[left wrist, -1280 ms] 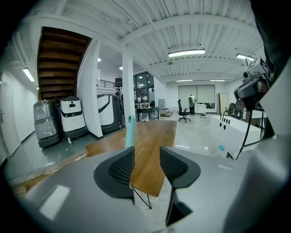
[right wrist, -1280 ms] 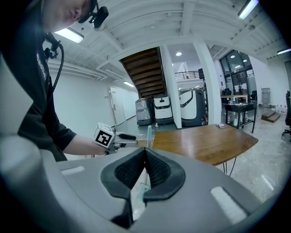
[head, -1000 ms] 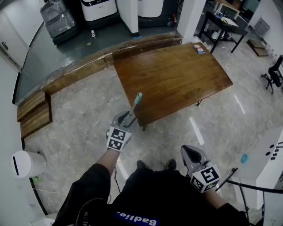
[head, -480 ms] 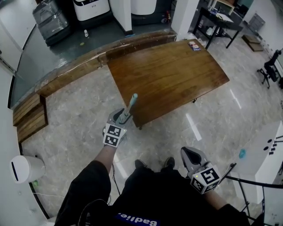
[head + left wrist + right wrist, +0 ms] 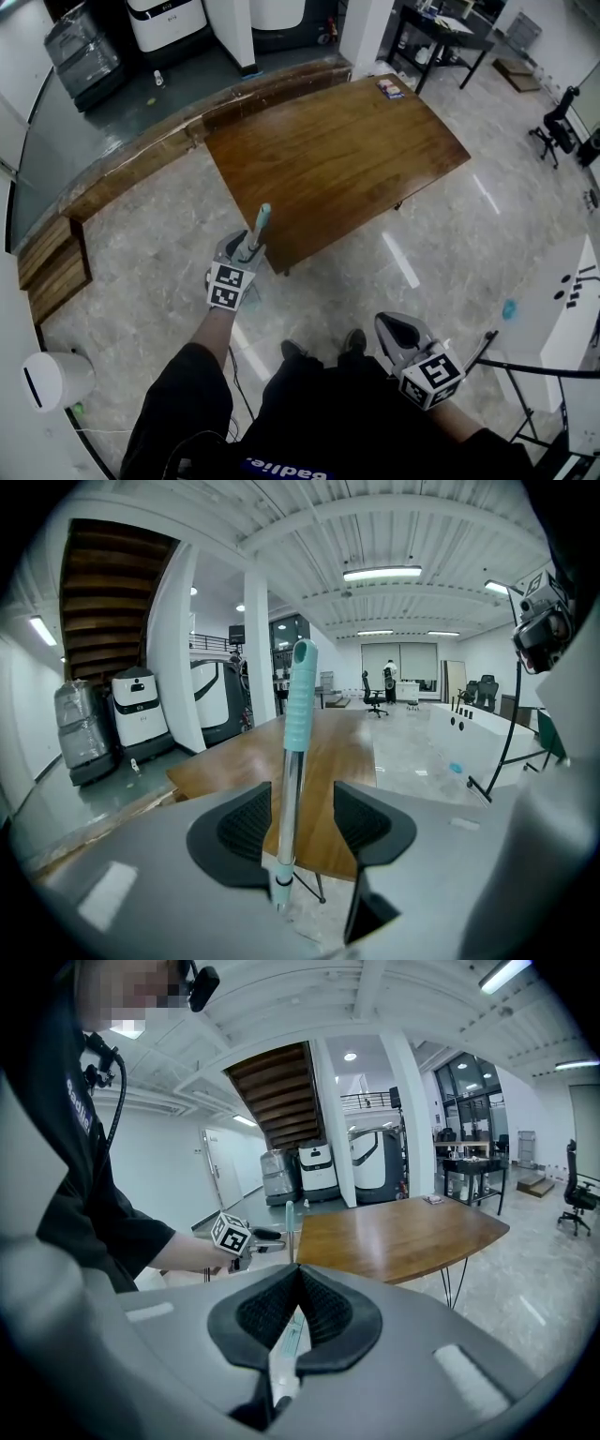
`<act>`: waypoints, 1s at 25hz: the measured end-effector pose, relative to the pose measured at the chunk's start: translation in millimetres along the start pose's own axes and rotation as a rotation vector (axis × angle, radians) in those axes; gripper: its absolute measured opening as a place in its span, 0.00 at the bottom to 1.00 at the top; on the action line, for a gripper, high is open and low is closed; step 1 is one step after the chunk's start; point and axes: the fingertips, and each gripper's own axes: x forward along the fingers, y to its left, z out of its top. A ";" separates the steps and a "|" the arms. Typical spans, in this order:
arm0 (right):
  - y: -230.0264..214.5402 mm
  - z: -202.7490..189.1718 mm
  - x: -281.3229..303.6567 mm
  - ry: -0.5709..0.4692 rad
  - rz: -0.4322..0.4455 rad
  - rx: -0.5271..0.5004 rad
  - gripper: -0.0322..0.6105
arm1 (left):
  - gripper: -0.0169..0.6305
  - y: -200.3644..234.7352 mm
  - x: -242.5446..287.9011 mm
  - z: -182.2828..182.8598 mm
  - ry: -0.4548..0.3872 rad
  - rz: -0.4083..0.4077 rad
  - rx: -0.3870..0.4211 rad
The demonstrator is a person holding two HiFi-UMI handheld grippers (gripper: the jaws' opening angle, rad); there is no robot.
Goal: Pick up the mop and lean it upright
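Note:
The mop shows only as its handle: a silver pole with a teal grip [image 5: 263, 217] standing upright at the near edge of the wooden table [image 5: 375, 141]. Its head is hidden. My left gripper [image 5: 246, 246] is around the pole. In the left gripper view the pole [image 5: 291, 789] rises between the pads, close to the left one and well apart from the right one. The left gripper [image 5: 302, 822] is open, and its jaws have just been opening. My right gripper [image 5: 392, 326] hangs low by my right side, away from the mop. Its pads [image 5: 298, 1283] meet.
Cleaning machines [image 5: 164, 19] stand at the back beyond a raised wooden kerb. Wooden steps [image 5: 52, 267] and a white bin [image 5: 56, 380] are on the left. A white counter [image 5: 572, 300], a black desk [image 5: 441, 28] and an office chair [image 5: 553, 127] are on the right.
My left gripper has slid down and back a little, so more of the pole shows above it. The mop handle stays upright at the table's edge. The right gripper has kept still.

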 end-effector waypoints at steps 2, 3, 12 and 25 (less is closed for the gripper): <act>-0.7 0.1 0.5 0.004 -0.003 -0.001 0.06 | 0.36 2.7 5.9 -3.9 0.014 0.000 0.004; -1.5 -0.1 -0.1 0.010 -0.005 -0.005 0.06 | 0.36 3.4 9.2 -5.5 0.021 0.001 0.004; -11.5 -6.5 -5.9 0.022 -0.031 0.017 0.06 | 0.36 4.1 37.3 -13.3 0.055 -0.007 0.003; -31.1 -6.4 -18.4 0.030 -0.076 0.023 0.06 | 0.24 10.4 60.1 -20.7 0.102 0.013 0.023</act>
